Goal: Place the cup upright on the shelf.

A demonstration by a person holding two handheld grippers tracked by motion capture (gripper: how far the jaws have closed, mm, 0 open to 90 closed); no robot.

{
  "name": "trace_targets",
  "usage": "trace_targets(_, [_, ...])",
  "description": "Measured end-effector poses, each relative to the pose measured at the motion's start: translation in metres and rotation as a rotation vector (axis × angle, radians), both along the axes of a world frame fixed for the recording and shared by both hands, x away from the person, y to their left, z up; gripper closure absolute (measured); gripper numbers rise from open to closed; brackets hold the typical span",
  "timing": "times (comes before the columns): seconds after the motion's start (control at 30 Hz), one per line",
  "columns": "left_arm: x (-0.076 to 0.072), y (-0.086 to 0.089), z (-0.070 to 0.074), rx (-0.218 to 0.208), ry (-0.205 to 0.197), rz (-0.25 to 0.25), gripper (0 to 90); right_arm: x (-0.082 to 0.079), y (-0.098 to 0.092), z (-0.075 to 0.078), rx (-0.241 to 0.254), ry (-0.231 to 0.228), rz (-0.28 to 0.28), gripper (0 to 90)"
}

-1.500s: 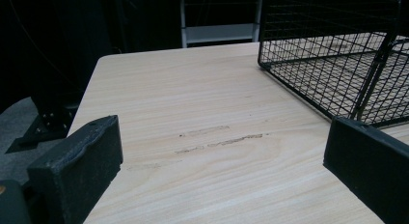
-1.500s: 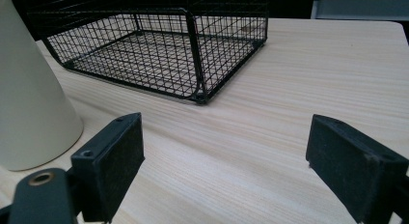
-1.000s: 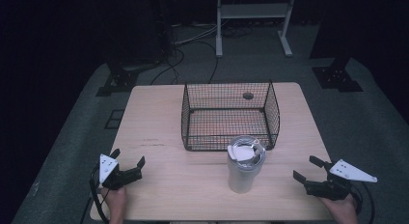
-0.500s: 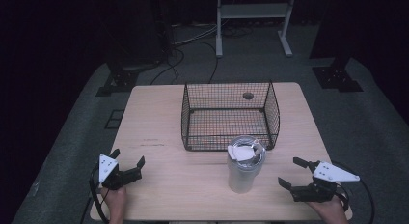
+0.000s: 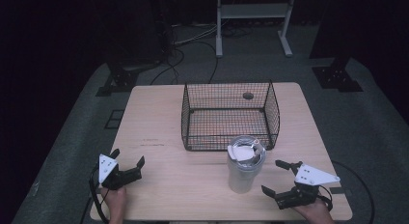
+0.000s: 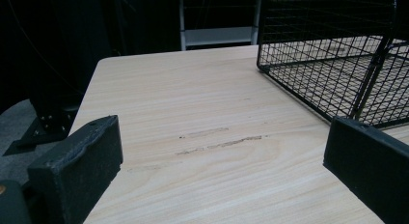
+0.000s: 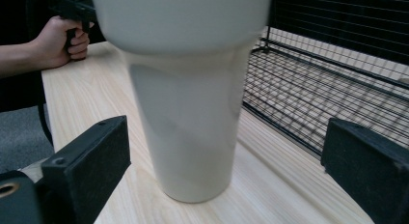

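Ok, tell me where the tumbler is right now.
In the high view the white tumbler stands upright on the table's near edge, just before the wire basket, left of the right gripper.

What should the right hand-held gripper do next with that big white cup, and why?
Probably ease the right hand-held gripper forward until its open jaws sit on both sides of the white tumbler, then close. The jaws point at it but don't touch it yet.

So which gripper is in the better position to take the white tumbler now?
Probably the right gripper: it sits open just beside the white tumbler, jaws facing it. The left gripper, also open, is farther off, facing bare table near the wire basket.
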State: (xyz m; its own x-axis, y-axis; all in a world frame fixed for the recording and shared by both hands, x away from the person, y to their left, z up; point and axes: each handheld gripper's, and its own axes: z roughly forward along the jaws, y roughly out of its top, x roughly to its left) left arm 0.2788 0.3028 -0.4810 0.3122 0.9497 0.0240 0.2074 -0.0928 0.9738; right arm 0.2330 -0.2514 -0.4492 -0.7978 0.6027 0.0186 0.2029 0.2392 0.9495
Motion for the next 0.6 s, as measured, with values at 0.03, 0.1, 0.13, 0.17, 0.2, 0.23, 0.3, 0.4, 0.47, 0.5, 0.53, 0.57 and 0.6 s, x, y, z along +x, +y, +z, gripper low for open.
trace_targets(0.03, [0.000,0.000,0.000,0.000,0.000,0.000,0.0,0.000,0.000,0.000,0.000,0.000,0.000,2.5])
trace_targets(0.1, [0.000,0.000,0.000,0.000,-0.001,0.000,0.0,0.000,0.004,0.000,0.000,0.003,0.011,2.4])
trace_targets(0.13, [0.000,0.000,0.000,-0.002,-0.001,0.001,0.0,0.000,0.005,0.000,-0.001,0.004,0.013,2.3])
trace_targets(0.17, [0.000,0.000,0.000,-0.002,-0.002,0.001,0.0,0.000,0.007,0.000,0.001,0.003,0.017,2.3])
trace_targets(0.2, [0.000,0.000,0.000,-0.002,-0.002,0.000,0.0,0.000,0.010,0.001,0.008,0.004,0.024,2.3])
trace_targets(0.23, [0.000,0.000,0.000,-0.001,-0.003,-0.002,0.0,0.001,0.011,0.001,0.012,0.002,0.028,2.3])
trace_targets(0.3, [0.000,0.000,0.000,0.000,-0.003,-0.002,0.0,0.001,0.013,0.001,0.012,0.003,0.032,2.3])
trace_targets(0.4, [0.000,0.000,0.000,-0.002,-0.003,-0.002,0.0,0.002,0.017,0.000,0.020,0.002,0.037,2.3])
trace_targets(0.47, [0.000,0.000,0.000,-0.002,-0.004,-0.002,0.0,0.003,0.020,-0.001,0.023,0.001,0.036,2.3])
trace_targets(0.5, [0.000,0.000,0.000,-0.002,-0.004,-0.002,0.0,0.003,0.022,-0.001,0.025,0.004,0.036,2.3])
trace_targets(0.53, [0.000,0.000,0.000,-0.002,-0.004,-0.002,0.0,0.005,0.023,-0.002,0.026,0.003,0.027,2.3])
trace_targets(0.57, [0.000,0.000,0.000,-0.002,-0.004,-0.003,0.0,0.005,0.023,-0.002,0.026,0.003,0.027,2.3])
trace_targets(0.6, [0.000,0.000,0.000,-0.003,-0.004,-0.003,0.0,0.007,0.025,-0.003,0.038,0.008,0.020,2.3])
